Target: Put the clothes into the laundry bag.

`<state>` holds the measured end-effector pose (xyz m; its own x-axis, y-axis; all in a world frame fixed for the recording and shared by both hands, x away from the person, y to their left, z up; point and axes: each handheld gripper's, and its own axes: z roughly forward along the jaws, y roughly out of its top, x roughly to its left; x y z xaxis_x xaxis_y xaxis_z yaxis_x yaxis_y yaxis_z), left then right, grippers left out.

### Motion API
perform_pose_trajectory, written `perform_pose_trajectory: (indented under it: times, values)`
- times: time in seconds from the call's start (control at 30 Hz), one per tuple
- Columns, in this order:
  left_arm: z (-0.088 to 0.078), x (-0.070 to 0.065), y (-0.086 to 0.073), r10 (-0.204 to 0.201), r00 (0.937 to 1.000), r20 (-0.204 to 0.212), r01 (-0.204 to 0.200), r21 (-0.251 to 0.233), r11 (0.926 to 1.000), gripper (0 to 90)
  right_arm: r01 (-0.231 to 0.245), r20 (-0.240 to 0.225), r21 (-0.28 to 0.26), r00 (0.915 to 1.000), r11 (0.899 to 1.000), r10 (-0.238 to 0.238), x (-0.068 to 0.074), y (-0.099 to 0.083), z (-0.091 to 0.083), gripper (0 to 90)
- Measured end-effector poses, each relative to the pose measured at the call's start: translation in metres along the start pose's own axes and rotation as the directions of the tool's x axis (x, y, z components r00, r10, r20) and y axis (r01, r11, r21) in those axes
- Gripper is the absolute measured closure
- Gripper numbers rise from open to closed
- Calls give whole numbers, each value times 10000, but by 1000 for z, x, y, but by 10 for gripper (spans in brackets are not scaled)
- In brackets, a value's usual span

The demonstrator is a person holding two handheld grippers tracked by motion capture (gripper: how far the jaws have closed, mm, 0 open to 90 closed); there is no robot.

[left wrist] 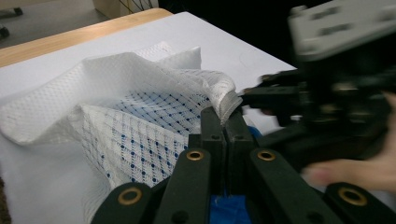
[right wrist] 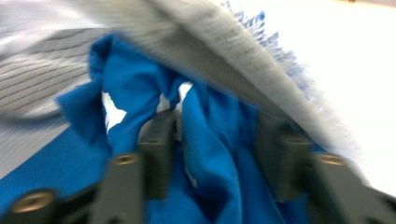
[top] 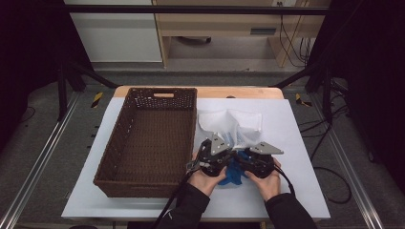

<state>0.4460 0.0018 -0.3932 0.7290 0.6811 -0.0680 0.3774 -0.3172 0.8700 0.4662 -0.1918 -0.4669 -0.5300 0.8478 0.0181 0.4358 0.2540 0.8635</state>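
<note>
- High view: wicker basket (top: 148, 138) sits on the left of the white table (top: 296, 143), nothing visible inside it; white mesh bag (top: 234, 126) lies just right of the basket, mid-table.
- Blue cloth (top: 235, 172) is bunched at the near end of the bag, between both hands.
- Left gripper (top: 210, 151) is near-centre, right gripper (top: 260, 157) just beside it on the right.
- Left gripper view: left gripper (left wrist: 225, 122) has jaws pressed together on the bag's rim (left wrist: 229, 100), lifting the mouth open; blue dots show through the mesh.
- Right gripper view (blurred): right gripper (right wrist: 215, 135) has jaws spread fairly wide with blue cloth (right wrist: 210, 140) bunched between them; firm grip or not, cannot tell.
- Progress guess: bag mouth is held open, cloth sits at the opening, mostly outside.
- Left to do: push cloth fully in, release; basket probably comes after.
</note>
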Motion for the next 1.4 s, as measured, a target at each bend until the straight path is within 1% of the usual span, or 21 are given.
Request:
perform_pose_trajectory:
  times: [0.13,0.2,0.27,0.37,0.4,0.47,0.57,0.67,0.7,0.77,0.83,0.9,1.0,1.03,1.13,1.17,1.23,1.27,1.3,1.33,1.4]
  values:
    - [0,4,0,-22,9999,-137,21,-59,10000,892,-201,-568,-398,9982,9990,178,2,-7,-32,333]
    - [2,5,1,-45,9999,-167,44,-61,10000,892,168,-452,-324,9988,9993,-183,3,-13,-44,285]
    - [3,5,1,-42,9998,-189,41,-54,10000,892,383,-225,3,9990,9993,-383,1,-18,-48,238]
    - [5,6,1,-83,9997,-209,82,-38,10000,892,74,-486,904,9988,9959,-30,-2,-24,-35,204]
    - [5,7,1,-68,9998,-204,68,-6,10000,892,135,-572,1216,9983,9925,-66,-1,-25,-28,197]
    - [5,7,1,-58,9998,-206,58,-10,10000,892,474,-451,1569,9982,9865,-407,2,-24,-15,202]
    - [4,8,1,-109,9998,-191,107,-84,9999,892,430,-552,1567,9979,9867,-347,6,-20,-3,205]
    - [5,8,1,-133,9997,-196,131,-99,9999,892,58,-852,863,9964,9963,16,13,-14,-4,206]
    - [5,7,1,-120,9997,-193,118,-90,9999,892,-15,-879,800,9961,9968,86,17,-13,-2,193]
    - [5,7,1,-113,9998,-191,112,-88,9999,892,201,-849,1107,9963,9936,-107,22,-16,3,193]
    - [4,9,1,-108,9997,-219,106,-89,9999,892,647,-640,1275,9963,9897,-569,25,-19,8,261]
    - [4,10,1,-183,9996,-235,180,-149,9997,892,1107,-258,1331,9938,9849,-1082,27,-19,9,407]
    - [2,10,1,-201,9995,-249,196,-190,9996,892,768,-315,1564,9969,9847,-728,26,-15,10,706]
    - [2,10,1,-175,9995,-258,170,-189,9997,892,672,-367,1672,9974,9836,-619,24,-14,10,763]
    - [1,10,1,-241,9994,-237,234,-275,9993,892,-65,-540,1783,9984,9840,163,19,-9,8,812]
    - [1,10,2,-232,9994,-257,224,-312,9993,892,-267,-655,1498,9972,9884,369,16,-7,5,815]
    - [0,11,2,-290,9993,-240,280,-409,9988,892,-678,-831,443,9940,9967,713,10,-2,-2,815]
    - [0,11,2,-292,9993,-250,281,-442,9986,892,-960,-1080,-111,9897,9953,943,8,0,-4,815]
    - [0,11,2,-300,9992,-247,288,-469,9985,892,-1141,-1056,-541,9885,9920,1080,7,2,-3,814]
    - [-1,11,2,-289,9992,-274,276,-484,9984,892,-1247,-1073,-701,9873,9897,1168,6,2,-1,814]
    - [-1,10,2,-316,9992,-228,306,-465,9985,892,-1355,-738,-753,9888,9879,1300,5,1,8,811]
